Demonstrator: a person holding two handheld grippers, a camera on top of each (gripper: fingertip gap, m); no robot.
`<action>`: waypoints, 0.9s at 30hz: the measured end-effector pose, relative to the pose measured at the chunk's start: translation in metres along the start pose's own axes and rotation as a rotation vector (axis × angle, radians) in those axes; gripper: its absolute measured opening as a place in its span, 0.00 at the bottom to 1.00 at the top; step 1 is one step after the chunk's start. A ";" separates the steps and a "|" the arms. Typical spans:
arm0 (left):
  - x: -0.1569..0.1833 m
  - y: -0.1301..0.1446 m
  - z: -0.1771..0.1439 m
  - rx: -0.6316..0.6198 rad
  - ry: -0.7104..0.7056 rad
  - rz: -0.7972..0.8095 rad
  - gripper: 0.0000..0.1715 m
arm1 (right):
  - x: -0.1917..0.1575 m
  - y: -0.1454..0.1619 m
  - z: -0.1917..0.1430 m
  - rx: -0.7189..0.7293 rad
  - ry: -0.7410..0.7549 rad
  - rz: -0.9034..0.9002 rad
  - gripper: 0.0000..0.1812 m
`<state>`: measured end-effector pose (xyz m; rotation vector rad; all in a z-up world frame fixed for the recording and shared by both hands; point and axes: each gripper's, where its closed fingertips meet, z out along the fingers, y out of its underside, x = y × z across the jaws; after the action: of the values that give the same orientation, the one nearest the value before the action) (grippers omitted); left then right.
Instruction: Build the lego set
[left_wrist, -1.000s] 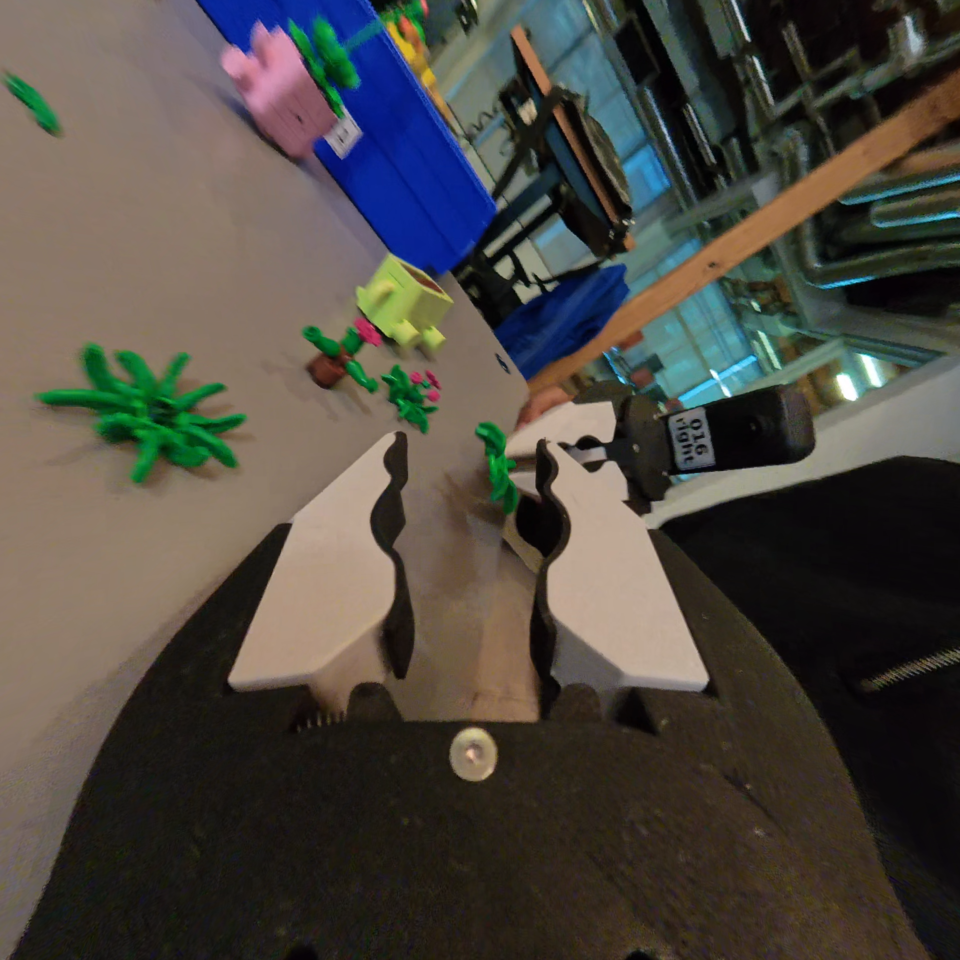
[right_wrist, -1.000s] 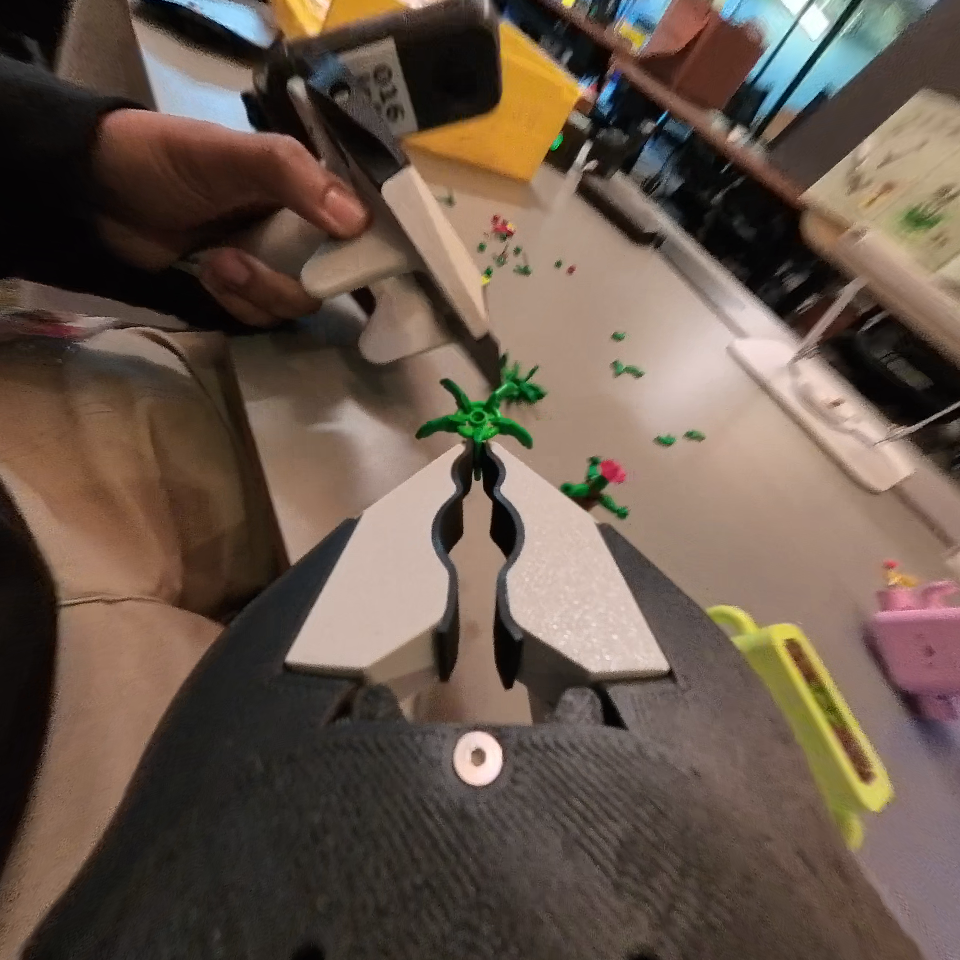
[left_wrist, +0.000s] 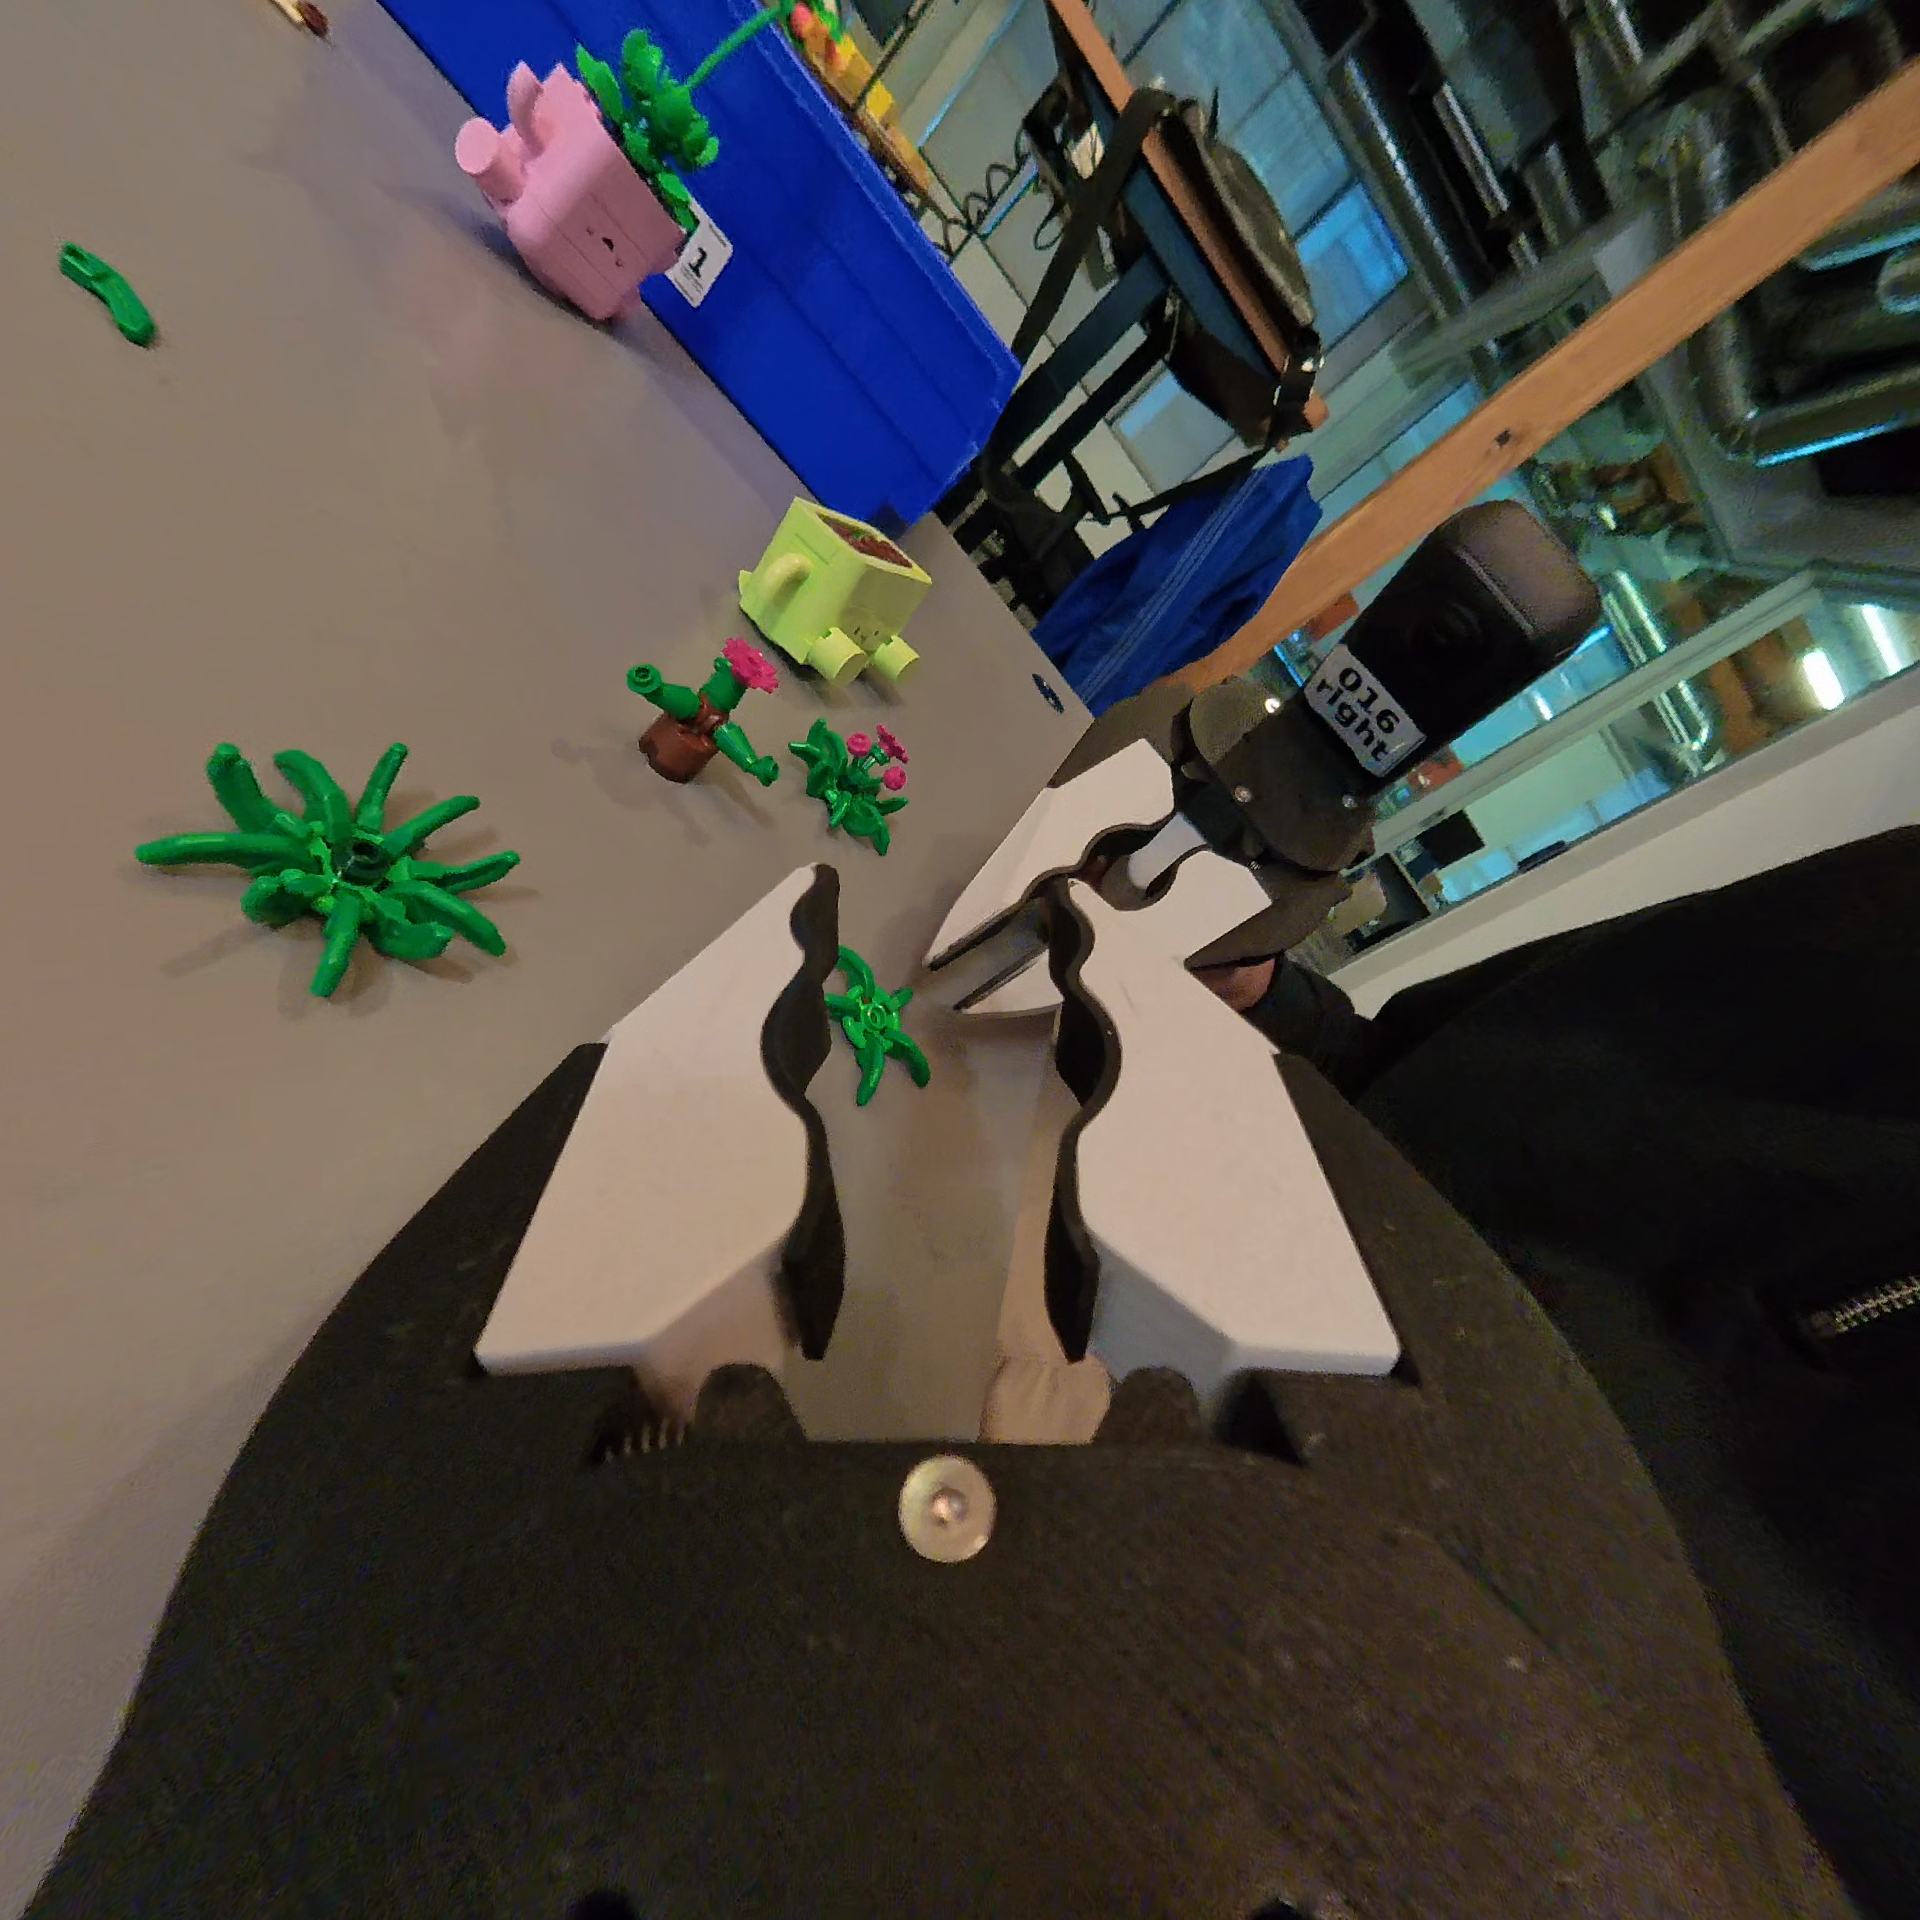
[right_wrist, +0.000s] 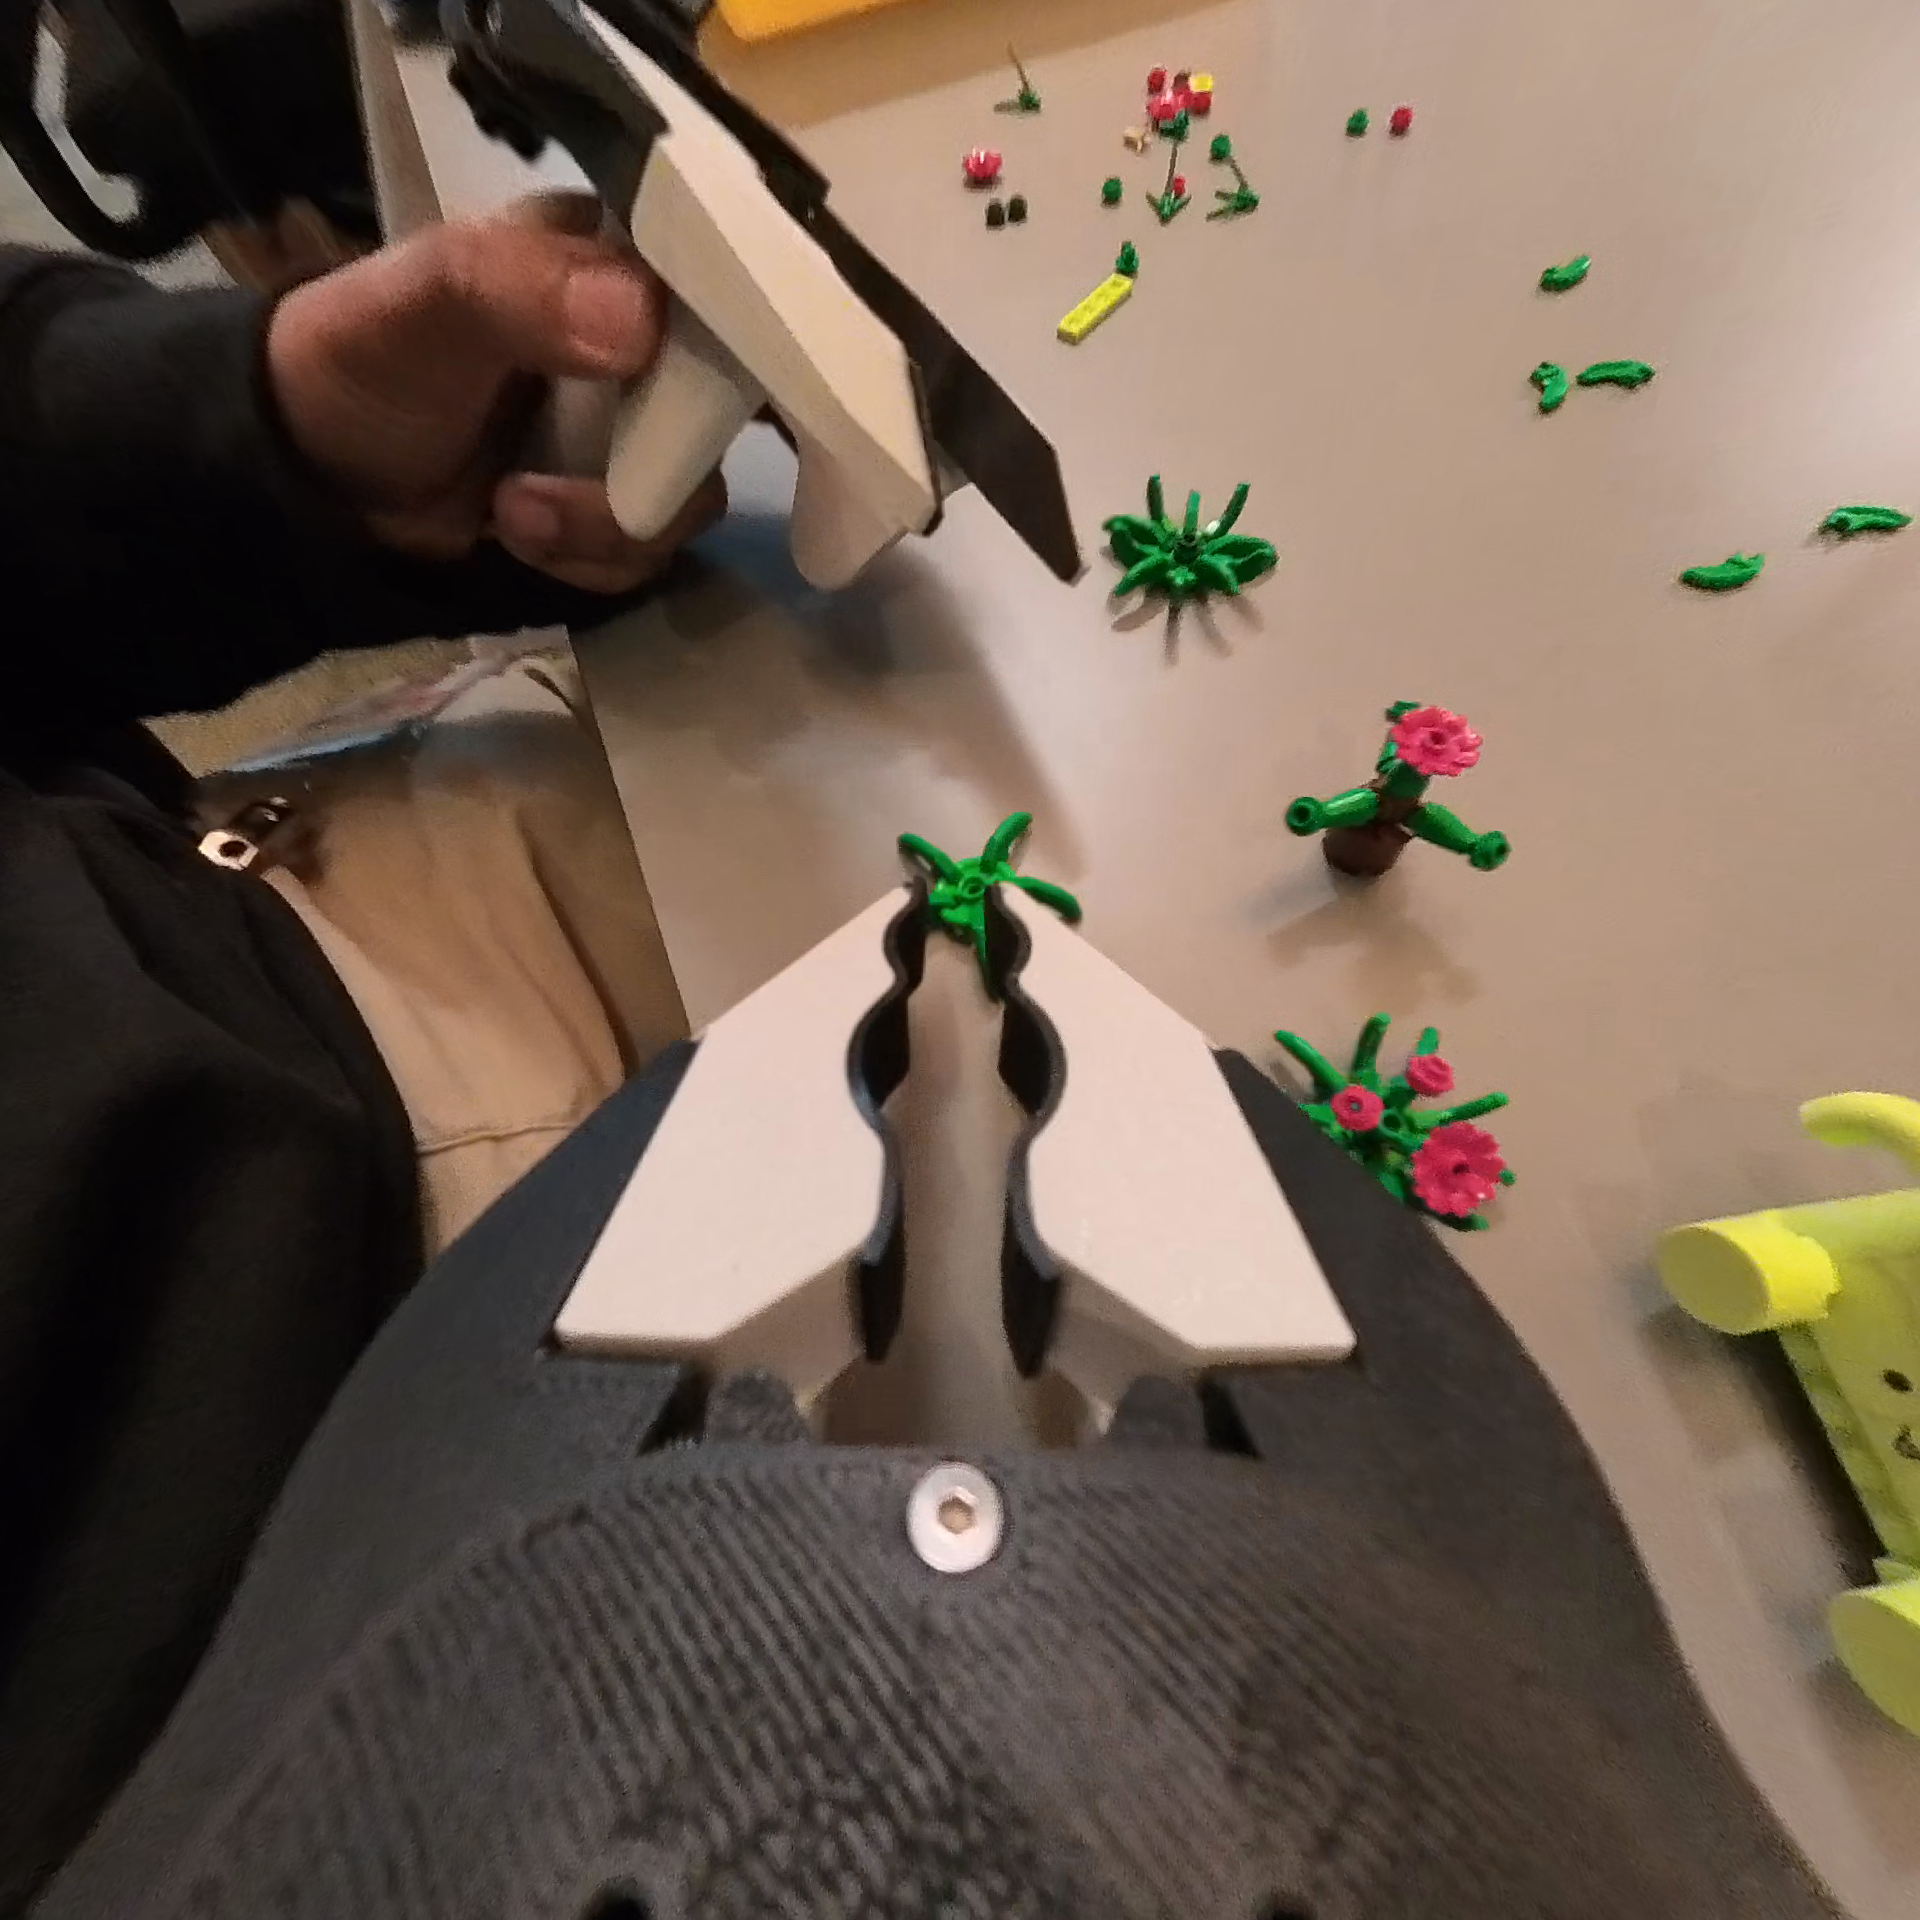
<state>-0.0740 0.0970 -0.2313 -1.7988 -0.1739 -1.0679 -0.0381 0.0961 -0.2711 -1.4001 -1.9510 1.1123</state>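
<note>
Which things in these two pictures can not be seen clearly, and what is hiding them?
- Small green spiky leaf piece: right wrist view, its lower part sits between the right hand-held gripper tips.
- Lime-green square brick pot: right wrist view, cut by the right edge and blurred.
- Tiny red and green loose pieces: right wrist view, too small to identify.
- Blue plastic bin: left wrist view, cut by the top edge.

Green leaf piece (right_wrist: 971, 894), lime pot (left_wrist: 836, 603), pink pot (left_wrist: 571, 213)

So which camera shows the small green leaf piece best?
The left wrist view: the leaf piece lies whole and sharp on the table, between the open left claw's fingers. In the right wrist view the leaf piece is partly hidden by the right claw's fingertips.
</note>
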 end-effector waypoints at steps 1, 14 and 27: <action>0.000 0.001 0.001 -0.006 0.001 0.003 0.23 | 0.000 0.002 0.002 -0.017 0.008 -0.012 0.05; 0.004 0.010 0.006 -0.068 0.009 0.018 0.20 | 0.001 0.007 0.006 -0.058 0.018 -0.016 0.04; 0.001 0.025 0.014 -0.168 -0.070 0.089 0.18 | 0.004 0.009 0.007 -0.072 0.034 -0.004 0.00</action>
<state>-0.0516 0.0958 -0.2495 -1.9770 -0.0467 -0.9812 -0.0400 0.0990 -0.2827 -1.4424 -1.9872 1.0189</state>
